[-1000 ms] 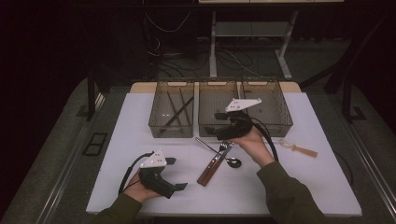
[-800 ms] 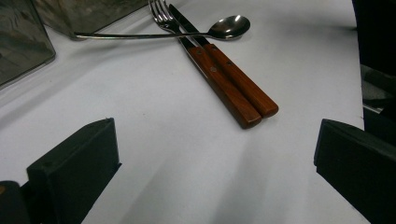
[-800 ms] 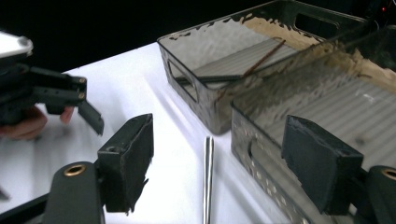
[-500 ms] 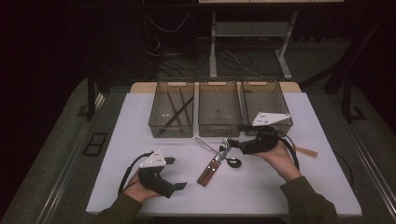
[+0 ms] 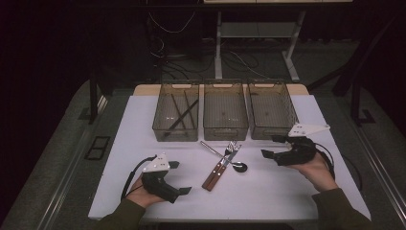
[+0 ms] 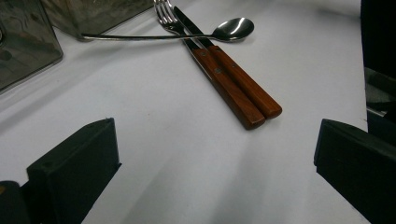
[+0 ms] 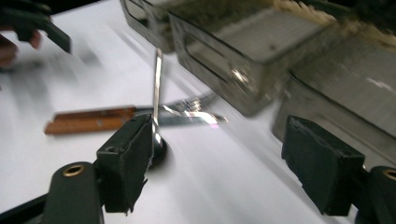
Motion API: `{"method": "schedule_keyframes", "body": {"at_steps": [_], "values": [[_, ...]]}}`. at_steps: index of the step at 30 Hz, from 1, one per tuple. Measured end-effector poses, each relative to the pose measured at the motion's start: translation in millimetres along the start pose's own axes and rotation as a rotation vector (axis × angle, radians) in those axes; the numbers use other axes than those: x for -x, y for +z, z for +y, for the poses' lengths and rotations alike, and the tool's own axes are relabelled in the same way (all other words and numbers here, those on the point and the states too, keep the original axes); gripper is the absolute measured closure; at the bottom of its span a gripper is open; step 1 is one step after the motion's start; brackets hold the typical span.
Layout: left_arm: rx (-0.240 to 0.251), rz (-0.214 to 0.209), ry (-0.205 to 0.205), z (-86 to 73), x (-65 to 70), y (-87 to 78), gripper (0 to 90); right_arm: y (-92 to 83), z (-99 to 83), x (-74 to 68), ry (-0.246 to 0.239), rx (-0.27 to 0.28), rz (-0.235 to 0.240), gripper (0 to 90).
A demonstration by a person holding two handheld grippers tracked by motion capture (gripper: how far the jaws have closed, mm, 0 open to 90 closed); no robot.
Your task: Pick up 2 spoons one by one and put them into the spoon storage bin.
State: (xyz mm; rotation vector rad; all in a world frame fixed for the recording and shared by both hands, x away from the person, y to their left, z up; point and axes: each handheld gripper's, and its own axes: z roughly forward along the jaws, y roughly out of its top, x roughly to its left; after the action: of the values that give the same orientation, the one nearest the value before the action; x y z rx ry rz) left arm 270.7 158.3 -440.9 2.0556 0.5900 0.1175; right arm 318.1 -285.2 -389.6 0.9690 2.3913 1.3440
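White table (image 5: pixel 287 191). Three smoky grey see-through bins (image 5: pixel 225 120); dark chopsticks (image 5: pixel 182 111) in the left one. Fork (image 6: pixel 219 81) and knife (image 6: pixel 243 86) with reddish-brown wood handles and silver metal ends. Spoon (image 6: pixel 231 29) shiny silver. Both grippers, left (image 5: pixel 179 177) and right (image 5: pixel 270 147), black with pale grey top plates. Olive-green sleeves (image 5: pixel 335 211). Floor (image 5: pixel 62 158) dark grey.

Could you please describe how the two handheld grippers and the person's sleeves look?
Both the left gripper and the right gripper are black, with two blocky jaws, a pale three-cornered plate on top and a black trailing cable. The person's sleeves are dark olive.
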Motion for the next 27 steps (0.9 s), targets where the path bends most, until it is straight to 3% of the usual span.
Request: {"method": "schedule_keyframes", "body": {"at_steps": [11,19,27], "values": [[-0.001,0.000,0.002,-0.6,-0.5,-0.3,0.0,-35.8,-29.7,46.6,0.096,-0.043,-0.120,34.0],[-0.006,-0.002,-0.002,-0.7,-0.5,0.9,0.0,-45.4,-49.8,78.1,0.188,-0.088,-0.223,45.1],[-0.006,-0.002,-0.001,-1.0,-0.6,1.6,0.0,-39.5,-63.4,98.2,0.249,-0.135,-0.234,55.1]]}}
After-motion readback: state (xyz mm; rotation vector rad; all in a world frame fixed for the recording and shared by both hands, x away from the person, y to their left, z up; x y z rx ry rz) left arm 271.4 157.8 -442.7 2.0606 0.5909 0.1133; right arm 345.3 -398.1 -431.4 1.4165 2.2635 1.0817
